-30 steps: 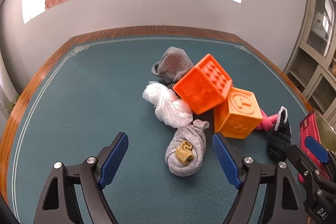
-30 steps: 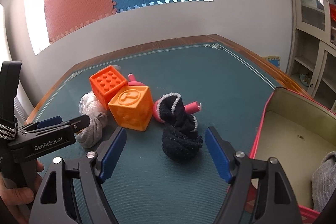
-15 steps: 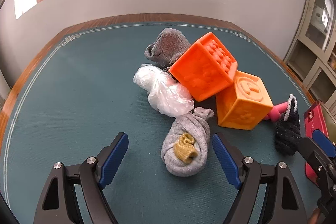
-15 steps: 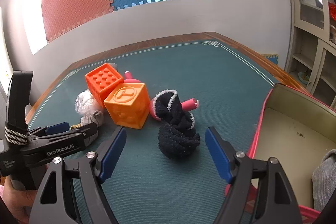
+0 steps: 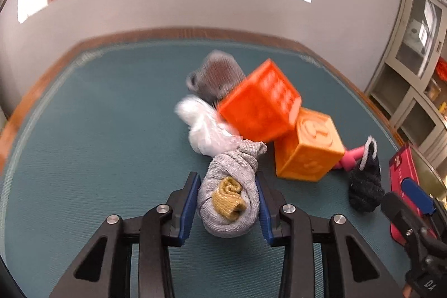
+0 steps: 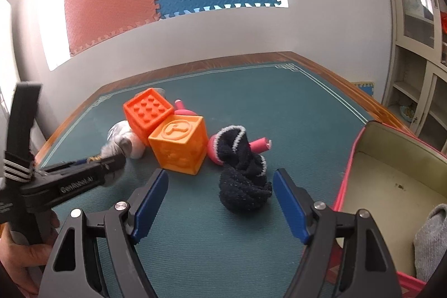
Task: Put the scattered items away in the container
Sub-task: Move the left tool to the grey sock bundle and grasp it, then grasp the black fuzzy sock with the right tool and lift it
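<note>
My left gripper is shut on a rolled light-grey sock with a mustard cuff on the green table mat. My right gripper is open, its blue pads either side of a black sock bundle without touching it. The pink-rimmed container stands at the right with a grey sock inside. Beyond lie a red-orange studded cube, an orange cube, a white plastic bag, a dark grey sock and a pink toy.
The left gripper and the hand holding it show at the left of the right wrist view. The table's wooden edge runs round the mat. Cabinets stand at the right wall.
My left gripper moved forward and closed on the light-grey sock. The right gripper stayed open around the black sock, shifting only slightly.
</note>
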`<action>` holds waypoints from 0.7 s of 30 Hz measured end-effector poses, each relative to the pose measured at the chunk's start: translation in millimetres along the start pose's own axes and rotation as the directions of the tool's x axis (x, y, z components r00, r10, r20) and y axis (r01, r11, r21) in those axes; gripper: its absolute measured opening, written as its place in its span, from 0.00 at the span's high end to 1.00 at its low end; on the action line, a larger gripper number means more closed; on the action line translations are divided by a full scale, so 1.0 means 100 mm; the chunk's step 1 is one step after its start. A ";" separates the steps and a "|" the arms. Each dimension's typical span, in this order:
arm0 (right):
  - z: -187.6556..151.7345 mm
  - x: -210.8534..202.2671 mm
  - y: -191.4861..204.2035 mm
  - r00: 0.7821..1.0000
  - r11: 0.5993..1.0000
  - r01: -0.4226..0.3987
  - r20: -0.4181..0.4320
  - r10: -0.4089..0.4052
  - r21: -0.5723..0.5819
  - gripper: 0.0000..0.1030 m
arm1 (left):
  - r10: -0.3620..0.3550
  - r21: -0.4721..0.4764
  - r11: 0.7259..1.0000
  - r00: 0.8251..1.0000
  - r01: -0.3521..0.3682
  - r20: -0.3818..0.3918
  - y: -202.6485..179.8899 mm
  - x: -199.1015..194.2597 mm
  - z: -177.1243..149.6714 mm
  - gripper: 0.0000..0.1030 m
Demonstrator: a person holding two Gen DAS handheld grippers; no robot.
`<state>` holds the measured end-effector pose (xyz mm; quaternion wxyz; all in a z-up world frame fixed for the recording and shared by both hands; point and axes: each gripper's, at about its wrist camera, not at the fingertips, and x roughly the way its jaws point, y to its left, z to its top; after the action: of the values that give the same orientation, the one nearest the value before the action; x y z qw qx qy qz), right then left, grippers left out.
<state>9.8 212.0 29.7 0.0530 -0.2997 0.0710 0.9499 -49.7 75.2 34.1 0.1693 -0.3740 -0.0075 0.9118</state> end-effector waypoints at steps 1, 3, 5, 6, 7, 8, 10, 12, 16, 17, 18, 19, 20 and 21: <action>0.01 0.03 0.02 1.000 1.000 0.002 -0.006 -0.002 -0.007 0.22 | 0.007 0.004 1.000 1.000 -0.008 0.019 -0.01 -0.05 0.01 0.61; 0.03 0.09 0.05 1.000 1.000 0.005 -0.019 -0.005 -0.021 0.22 | 0.015 0.008 1.000 0.999 -0.015 0.046 -0.03 -0.13 0.04 0.61; 0.05 0.15 0.08 0.999 0.999 0.013 -0.032 -0.014 -0.034 0.22 | 0.011 0.005 1.000 0.999 -0.011 0.053 -0.04 -0.17 0.06 0.61; 0.06 0.19 0.09 0.998 0.999 0.035 -0.040 -0.037 -0.040 0.22 | 0.010 0.003 1.000 0.999 -0.010 0.053 -0.04 -0.18 0.06 0.61; 0.06 0.23 0.09 0.997 0.997 0.057 -0.050 -0.059 -0.046 0.22 | 0.010 0.000 1.000 0.999 -0.010 0.051 -0.04 -0.18 0.06 0.61; 0.07 0.28 0.10 0.995 0.996 0.076 -0.064 -0.079 -0.049 0.22 | 0.009 -0.003 1.000 0.999 -0.009 0.049 -0.03 -0.19 0.05 0.61; 0.09 0.37 0.10 0.990 0.993 0.105 -0.093 -0.110 -0.058 0.22 | 0.004 -0.012 1.000 0.999 -0.004 0.045 -0.01 -0.19 0.04 0.61; 0.11 0.46 0.10 0.984 0.991 0.119 -0.127 -0.126 -0.062 0.22 | 0.003 -0.014 1.000 0.999 -0.002 0.044 0.01 -0.18 0.05 0.61; 0.11 0.56 0.04 0.975 0.990 0.135 -0.173 -0.140 -0.041 0.45 | -0.002 -0.015 1.000 0.999 0.003 0.044 0.07 -0.18 0.05 0.61; 0.10 0.54 0.02 0.977 0.991 0.130 -0.164 -0.134 -0.034 0.56 | -0.003 -0.015 1.000 0.999 0.004 0.043 0.08 -0.17 0.05 0.61; 0.10 0.52 0.00 0.979 0.992 0.124 -0.157 -0.127 -0.028 0.57 | -0.004 -0.014 1.000 0.999 0.005 0.042 0.08 -0.17 0.05 0.61; 0.09 0.50 -0.01 0.981 0.993 0.113 -0.153 -0.116 -0.027 0.58 | -0.005 -0.012 1.000 0.999 0.005 0.040 0.08 -0.17 0.05 0.61; 0.09 0.48 -0.01 0.983 0.994 0.107 -0.148 -0.110 -0.024 0.59 | -0.006 -0.011 1.000 0.999 0.006 0.039 0.08 -0.17 0.04 0.61; 0.08 0.47 -0.02 0.984 0.995 0.101 -0.143 -0.103 -0.021 0.60 | -0.007 -0.009 1.000 0.999 0.008 0.039 0.08 -0.17 0.04 0.61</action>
<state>-32.6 217.8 9.4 0.0945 -0.3711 0.0528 0.9222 -43.6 62.9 47.1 0.1707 -0.3569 -0.0165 0.9183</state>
